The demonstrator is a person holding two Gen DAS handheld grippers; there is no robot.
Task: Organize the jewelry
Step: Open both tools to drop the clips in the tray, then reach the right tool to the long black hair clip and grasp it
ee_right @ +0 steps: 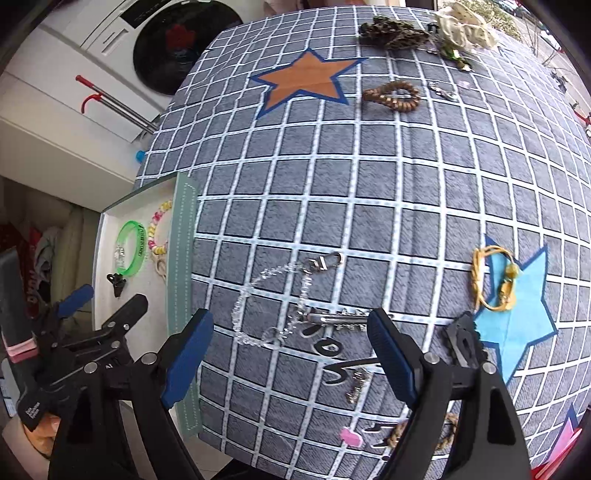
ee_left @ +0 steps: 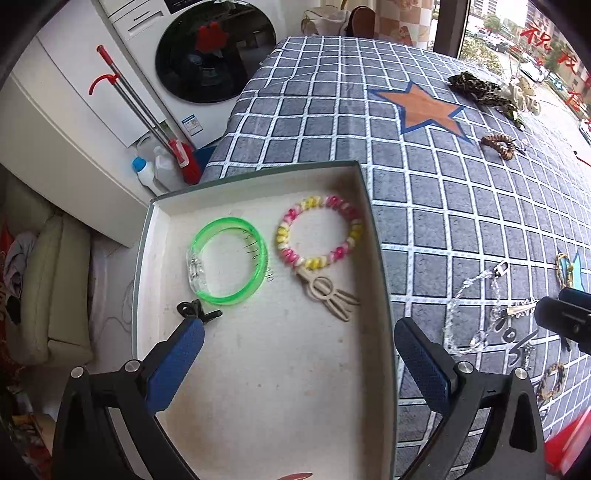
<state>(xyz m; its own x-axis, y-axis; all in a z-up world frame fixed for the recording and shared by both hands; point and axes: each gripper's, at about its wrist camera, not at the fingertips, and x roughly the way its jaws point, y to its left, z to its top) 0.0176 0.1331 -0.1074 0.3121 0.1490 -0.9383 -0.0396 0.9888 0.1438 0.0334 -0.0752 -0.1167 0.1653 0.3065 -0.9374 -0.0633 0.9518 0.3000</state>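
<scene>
A white tray (ee_left: pixel 258 387) with a green rim sits at the table's left edge. In it lie a green bangle (ee_left: pixel 229 260), a pink-and-yellow coil bracelet (ee_left: pixel 319 236) with a beige charm, and a small black clip (ee_left: pixel 197 312). My left gripper (ee_left: pixel 299 332) is open and empty above the tray. My right gripper (ee_right: pixel 291 325) is open and empty, low over a clear bead chain (ee_right: pixel 273 295) with a metal clasp and a silver hair clip (ee_right: pixel 340 317) on the cloth. The tray also shows in the right wrist view (ee_right: pixel 181 258).
On the checked grey cloth lie a brown braided bracelet (ee_right: pixel 393 95), a yellow cord bracelet (ee_right: pixel 493 280), a black claw clip (ee_right: pixel 463 341), a leopard scrunchie (ee_right: pixel 393 33) and a pink piece (ee_right: pixel 351 437). A washing machine (ee_left: pixel 207 48) stands beyond the table.
</scene>
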